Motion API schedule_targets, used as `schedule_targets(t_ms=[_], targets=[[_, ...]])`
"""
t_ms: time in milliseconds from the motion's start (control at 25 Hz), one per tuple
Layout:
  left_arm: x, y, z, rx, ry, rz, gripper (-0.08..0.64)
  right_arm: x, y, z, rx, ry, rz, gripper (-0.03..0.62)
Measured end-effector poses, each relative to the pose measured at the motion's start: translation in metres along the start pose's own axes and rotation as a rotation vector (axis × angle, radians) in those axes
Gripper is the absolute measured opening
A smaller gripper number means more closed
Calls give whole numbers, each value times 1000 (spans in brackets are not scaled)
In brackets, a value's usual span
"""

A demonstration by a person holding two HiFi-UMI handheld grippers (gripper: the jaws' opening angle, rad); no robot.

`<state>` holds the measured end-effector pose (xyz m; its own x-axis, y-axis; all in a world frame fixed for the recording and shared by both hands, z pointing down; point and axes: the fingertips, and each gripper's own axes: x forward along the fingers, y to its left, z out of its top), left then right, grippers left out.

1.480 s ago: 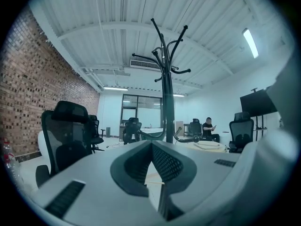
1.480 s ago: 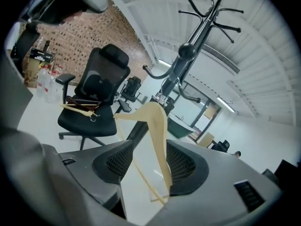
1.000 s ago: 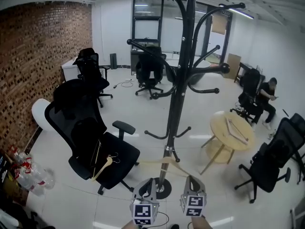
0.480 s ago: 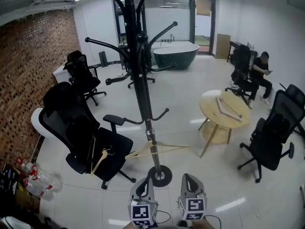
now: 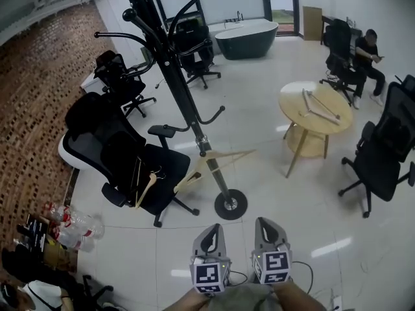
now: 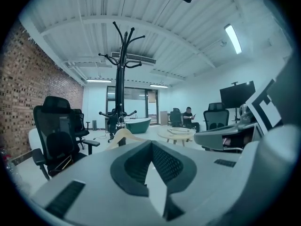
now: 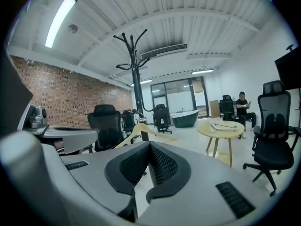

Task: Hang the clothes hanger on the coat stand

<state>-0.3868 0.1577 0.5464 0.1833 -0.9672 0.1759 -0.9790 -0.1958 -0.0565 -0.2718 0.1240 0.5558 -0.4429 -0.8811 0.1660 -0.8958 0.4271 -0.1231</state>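
Observation:
The black coat stand [image 5: 174, 83] rises from its round base [image 5: 231, 204] ahead of me and leans to the upper left in the head view. A light wooden hanger [image 5: 220, 160] hangs tilted, low on its pole. A second wooden hanger [image 5: 145, 190] lies on a black office chair [image 5: 123, 161] to the left. My left gripper [image 5: 209, 236] and right gripper [image 5: 264, 229] sit side by side at the bottom edge, short of the base, both shut and empty. The stand [image 6: 122, 79] and hanger [image 6: 125, 135] show beyond my left gripper [image 6: 151, 145]. The hanger [image 7: 141, 130] also shows past my right gripper [image 7: 149, 145].
A round wooden table [image 5: 316, 112] with wooden pieces on it stands at the right, with black office chairs [image 5: 382, 154] around it. A person [image 5: 367, 52] sits at the far right. Water bottles [image 5: 70, 221] lie by the brick wall at left. A dark tub [image 5: 246, 39] stands at the back.
The coat stand and its base have slid left and further from the bottom edge in the head view. Both grippers shifted slightly right and stayed shut.

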Motion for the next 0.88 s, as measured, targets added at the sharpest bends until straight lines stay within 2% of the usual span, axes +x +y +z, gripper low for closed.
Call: schedule_targets(t_ms=[160,400,880], targets=[[-4,2,0,17,-9,-35,18,-8,9,-4,-14,-10,-27,0],[-8,20,-10,2,0,-80,18,-15,26,-7,-34,-23,-81,0],[-18,17,-24,30,21,-124,18,-30,41,-15,-31,1,-96,0]])
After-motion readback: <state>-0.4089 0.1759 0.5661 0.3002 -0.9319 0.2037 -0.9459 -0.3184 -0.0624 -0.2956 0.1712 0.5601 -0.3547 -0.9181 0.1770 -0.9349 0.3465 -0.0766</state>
